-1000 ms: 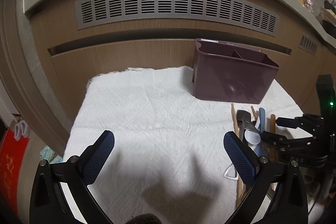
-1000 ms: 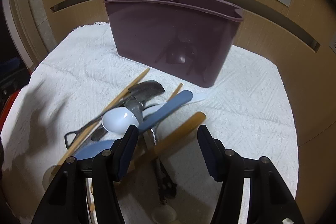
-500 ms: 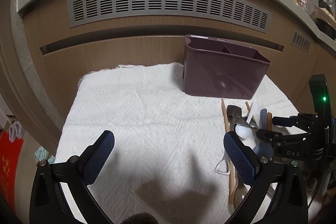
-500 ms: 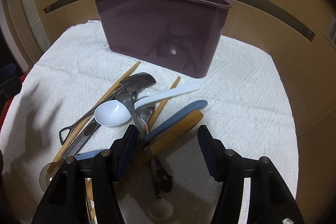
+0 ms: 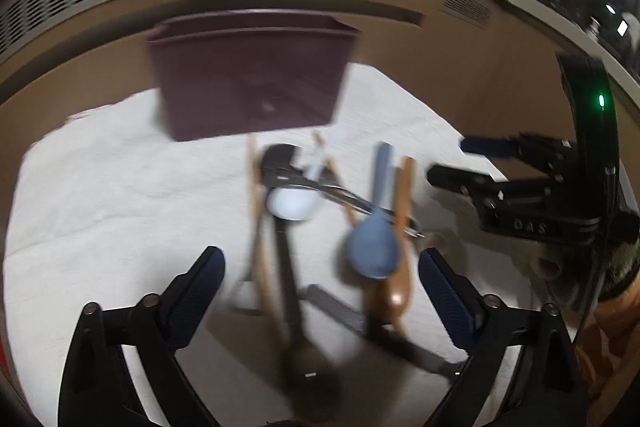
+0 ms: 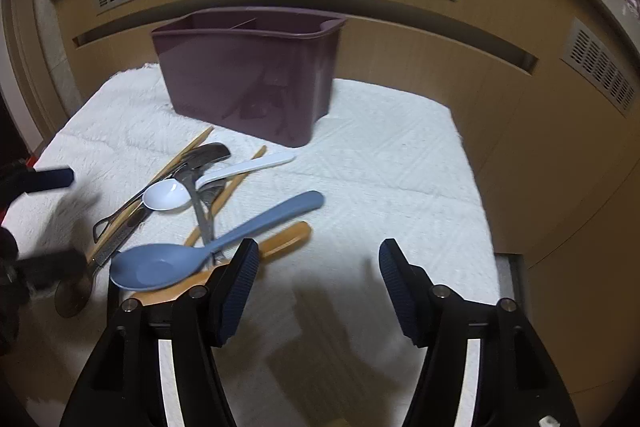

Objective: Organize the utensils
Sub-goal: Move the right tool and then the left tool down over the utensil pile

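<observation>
From the left wrist, the blurred view shows the left gripper point(image 5: 322, 291) with its blue-padded jaws spread wide but closing, over a heap of utensils and pinching none of them. Under it on the white textured cloth point(image 5: 120, 195) lie a blue plastic spoon point(image 5: 374, 247), a white plastic spoon point(image 5: 292, 203), a brown wooden spoon point(image 5: 398, 291) and dark metal pieces too smeared to name. The dark purple plastic caddy point(image 5: 252, 83) stands behind the heap.

From the right wrist, the right gripper point(image 6: 314, 283) has its jaws apart and opening, with only bare cloth between them. The blue spoon lies just beside its left finger point(image 6: 236, 283), over the wooden spoon. The white spoon, wooden chopsticks point(image 6: 180, 163) and metal utensils lie crossed nearby, in front of the divided caddy.
</observation>
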Available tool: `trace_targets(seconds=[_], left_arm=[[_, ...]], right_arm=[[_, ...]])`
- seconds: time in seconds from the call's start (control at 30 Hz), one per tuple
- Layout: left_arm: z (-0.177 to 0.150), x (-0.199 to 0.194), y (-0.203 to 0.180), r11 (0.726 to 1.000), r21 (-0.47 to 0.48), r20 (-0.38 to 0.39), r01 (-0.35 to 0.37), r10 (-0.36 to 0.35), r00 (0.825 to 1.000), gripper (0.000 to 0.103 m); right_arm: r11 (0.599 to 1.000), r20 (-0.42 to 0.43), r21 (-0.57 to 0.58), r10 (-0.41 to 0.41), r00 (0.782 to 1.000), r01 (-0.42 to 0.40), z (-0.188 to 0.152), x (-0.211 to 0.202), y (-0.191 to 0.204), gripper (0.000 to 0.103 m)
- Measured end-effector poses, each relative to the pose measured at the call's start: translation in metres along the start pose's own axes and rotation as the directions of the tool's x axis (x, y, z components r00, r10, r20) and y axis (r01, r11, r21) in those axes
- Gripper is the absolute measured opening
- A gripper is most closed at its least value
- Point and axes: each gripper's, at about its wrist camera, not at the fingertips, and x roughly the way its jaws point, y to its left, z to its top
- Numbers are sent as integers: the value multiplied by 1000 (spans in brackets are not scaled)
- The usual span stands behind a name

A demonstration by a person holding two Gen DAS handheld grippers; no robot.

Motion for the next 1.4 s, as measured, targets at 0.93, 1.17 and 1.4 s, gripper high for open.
trace_targets(seconds=[0.93,1.17,1.4], left_arm=[[5,13,-1,976,-215,53,-39,52,997,12],[-4,15,3,971,-236,9,-35,38,999,45],[-22,3,-18,995,-103,3,-10,10,1000,68]], right_arm=[[999,120,31,15,993,-19,-34,-28,-26,67],[999,126,-28,32,992,-28,-42,-35,-15,69],[998,133,-41,43,990,-38,-47,-38,-15,73]])
